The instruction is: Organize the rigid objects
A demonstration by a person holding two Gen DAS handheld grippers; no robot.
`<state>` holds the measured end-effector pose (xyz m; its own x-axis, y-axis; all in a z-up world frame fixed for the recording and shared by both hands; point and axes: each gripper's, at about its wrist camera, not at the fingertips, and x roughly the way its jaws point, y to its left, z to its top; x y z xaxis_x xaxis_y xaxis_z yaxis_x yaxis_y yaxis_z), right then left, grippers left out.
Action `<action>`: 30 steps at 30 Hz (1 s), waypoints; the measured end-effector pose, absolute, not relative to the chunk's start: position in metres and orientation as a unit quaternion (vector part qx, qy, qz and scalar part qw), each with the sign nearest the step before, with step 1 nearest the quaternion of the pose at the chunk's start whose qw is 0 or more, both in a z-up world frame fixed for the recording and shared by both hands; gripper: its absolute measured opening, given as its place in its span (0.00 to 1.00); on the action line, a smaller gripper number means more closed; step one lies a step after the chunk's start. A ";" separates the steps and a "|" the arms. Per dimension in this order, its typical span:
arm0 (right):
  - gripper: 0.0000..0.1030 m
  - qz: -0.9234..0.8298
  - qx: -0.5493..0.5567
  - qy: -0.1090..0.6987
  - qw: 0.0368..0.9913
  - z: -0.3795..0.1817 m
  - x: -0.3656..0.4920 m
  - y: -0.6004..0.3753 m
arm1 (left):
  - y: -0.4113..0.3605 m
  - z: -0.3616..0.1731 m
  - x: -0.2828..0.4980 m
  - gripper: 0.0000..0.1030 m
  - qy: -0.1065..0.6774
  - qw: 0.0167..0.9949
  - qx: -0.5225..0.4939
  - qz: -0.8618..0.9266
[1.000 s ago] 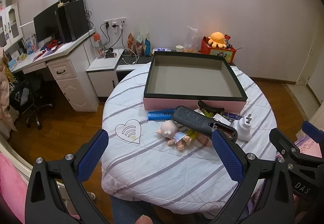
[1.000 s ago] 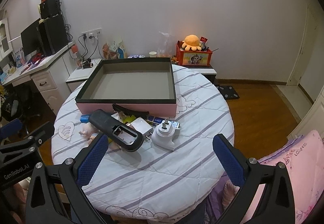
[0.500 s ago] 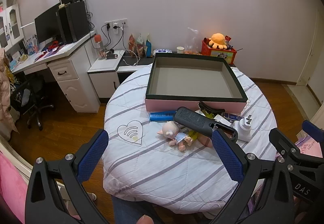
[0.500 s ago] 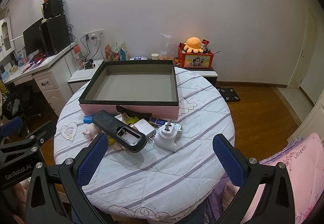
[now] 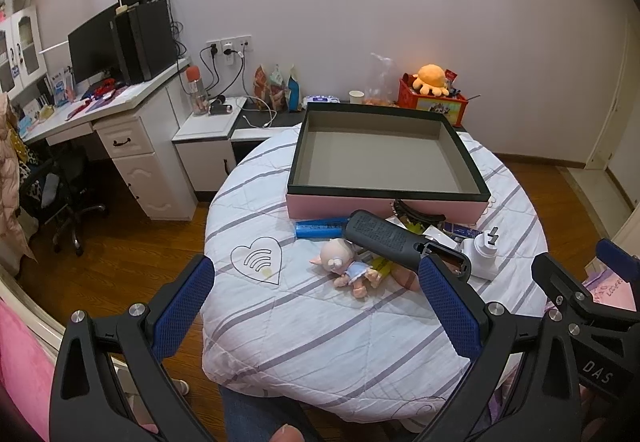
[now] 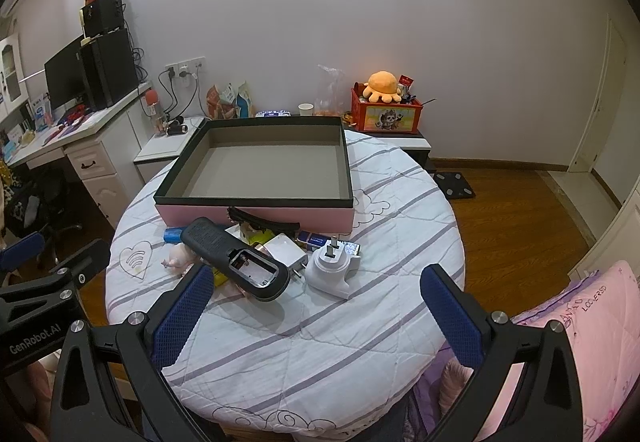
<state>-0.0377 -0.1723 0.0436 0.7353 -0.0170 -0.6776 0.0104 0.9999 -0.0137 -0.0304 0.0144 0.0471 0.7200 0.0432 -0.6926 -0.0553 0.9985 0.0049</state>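
Note:
A shallow pink box with a black rim and grey inside lies empty on the round table. In front of it is a pile: a black remote with its battery bay uncovered, a white plug adapter, a blue battery, a white charger block, a black hair band and a small pig doll. My left gripper and right gripper are both open, held above the table's near edge, short of the pile.
The table wears a white striped cloth with a heart patch. A white desk with a monitor stands left; a low cabinet behind holds a red box with an orange plush. Pink bedding lies right.
Both grippers have drawn back and up slightly, so the table and pile look a little farther off. Nothing on the table has moved.

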 end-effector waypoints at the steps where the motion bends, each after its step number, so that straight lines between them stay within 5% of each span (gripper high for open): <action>1: 1.00 -0.007 -0.004 0.363 0.932 0.044 -0.038 -0.172 | 0.015 0.046 -0.030 1.00 0.374 0.927 -0.009 0.026; 30: 1.00 -0.007 0.007 0.391 0.920 0.022 -0.024 -0.178 | 0.017 0.020 -0.017 1.00 0.394 0.919 -0.016 0.027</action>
